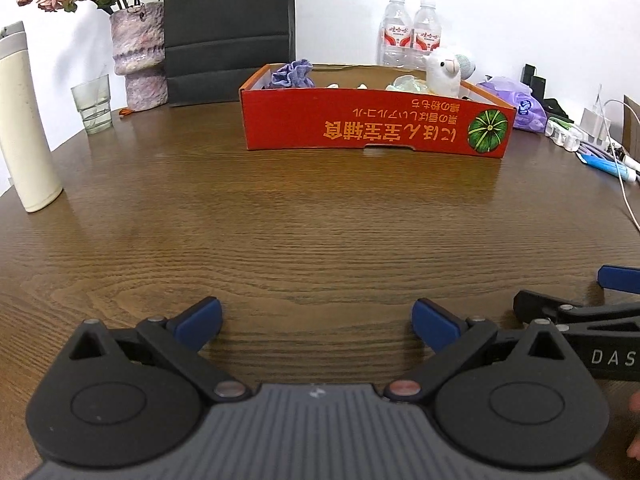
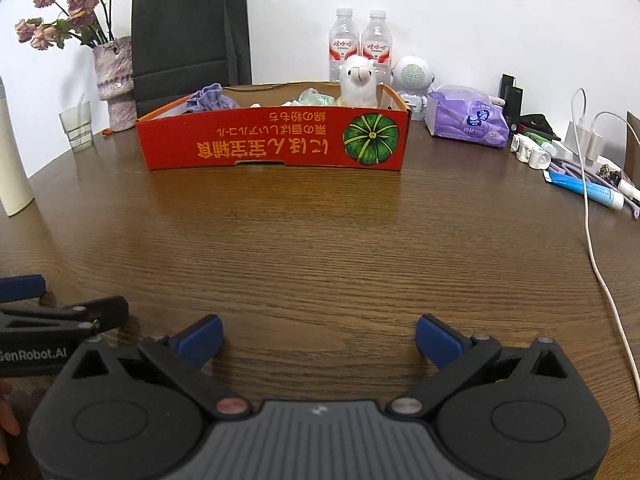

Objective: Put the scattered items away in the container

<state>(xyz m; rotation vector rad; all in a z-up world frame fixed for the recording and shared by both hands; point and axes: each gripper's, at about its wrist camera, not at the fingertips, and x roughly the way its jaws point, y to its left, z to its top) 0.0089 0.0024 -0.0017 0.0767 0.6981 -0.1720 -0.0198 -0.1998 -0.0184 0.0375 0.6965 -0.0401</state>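
A red cardboard box (image 1: 360, 128) (image 2: 260, 144) stands on the far half of the brown wooden table. In it sit a purple scrunchie (image 1: 291, 74) (image 2: 211, 98), a pale green scrunchie (image 1: 408, 82) (image 2: 314, 97) and a white plush alpaca (image 1: 442, 72) (image 2: 359, 82). My left gripper (image 1: 316, 322) is open and empty, low over the table's near part. My right gripper (image 2: 319, 340) is open and empty beside it. Each gripper shows at the edge of the other's view.
A cream flask (image 1: 24, 120), a glass (image 1: 93, 104), a flower vase (image 1: 138, 54) and a black paper bag (image 1: 228, 28) stand left and behind. Two water bottles (image 2: 358, 46), a white speaker (image 2: 412, 80), a purple tissue pack (image 2: 466, 120), cables and a blue tube (image 2: 584, 190) lie right.
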